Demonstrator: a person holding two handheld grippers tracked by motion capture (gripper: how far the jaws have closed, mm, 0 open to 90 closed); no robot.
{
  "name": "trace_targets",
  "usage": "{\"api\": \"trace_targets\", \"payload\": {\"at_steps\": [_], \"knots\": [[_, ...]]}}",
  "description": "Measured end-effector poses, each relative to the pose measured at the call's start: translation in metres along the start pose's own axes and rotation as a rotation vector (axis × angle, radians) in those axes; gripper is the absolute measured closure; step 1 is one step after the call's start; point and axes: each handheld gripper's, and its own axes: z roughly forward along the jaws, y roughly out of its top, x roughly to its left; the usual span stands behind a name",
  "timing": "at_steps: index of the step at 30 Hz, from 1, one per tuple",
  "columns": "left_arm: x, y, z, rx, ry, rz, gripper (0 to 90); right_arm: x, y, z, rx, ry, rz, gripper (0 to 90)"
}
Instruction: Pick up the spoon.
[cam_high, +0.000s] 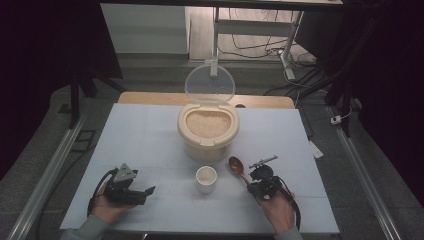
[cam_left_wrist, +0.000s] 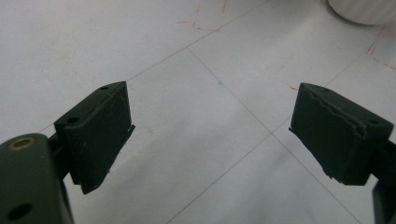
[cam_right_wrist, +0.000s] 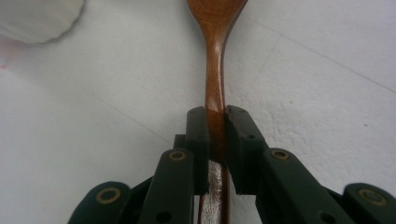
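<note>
Holding pale rice, the round cream bin (cam_high: 208, 135) stands lid-up; before it sits the small white cup (cam_high: 206, 179). Right of the cup, your right tool (cam_right_wrist: 215, 122) clamps the smooth wooden spoon (cam_right_wrist: 215, 70); your left tool (cam_left_wrist: 210, 130) gapes wide.

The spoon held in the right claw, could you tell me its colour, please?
Glossy reddish-brown wood; the spoon shows best in the right gripper view.

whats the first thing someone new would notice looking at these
The cream rice container at the back middle of the table, its clear lid flipped up and pale rice showing inside. Next, the right gripper shut on the handle of a brown wooden spoon, just right of a small white cup. The left gripper rests open at front left.
</note>
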Motion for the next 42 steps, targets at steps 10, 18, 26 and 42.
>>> {"api": "trace_targets", "payload": {"at_steps": [10, 18, 26, 42], "knots": [[0.001, 0.0, 0.001, 0.004, 0.005, -0.002, 12.3, -0.014, -0.01, -0.024, -0.054, 0.085, -0.058, 79.4], [0.001, 0.0, 0.001, 0.005, 0.01, -0.006, 12.0, -0.022, -0.018, -0.04, -0.097, 0.154, -0.135, 79.4], [0.002, -0.001, 0.002, 0.009, 0.012, -0.006, 12.1, -0.017, -0.017, -0.058, -0.162, 0.218, -0.232, 79.3], [0.002, 0.0, 0.003, 0.009, 0.006, -0.011, 12.0, 0.006, 0.002, -0.062, -0.182, 0.276, -0.402, 79.4]]}}
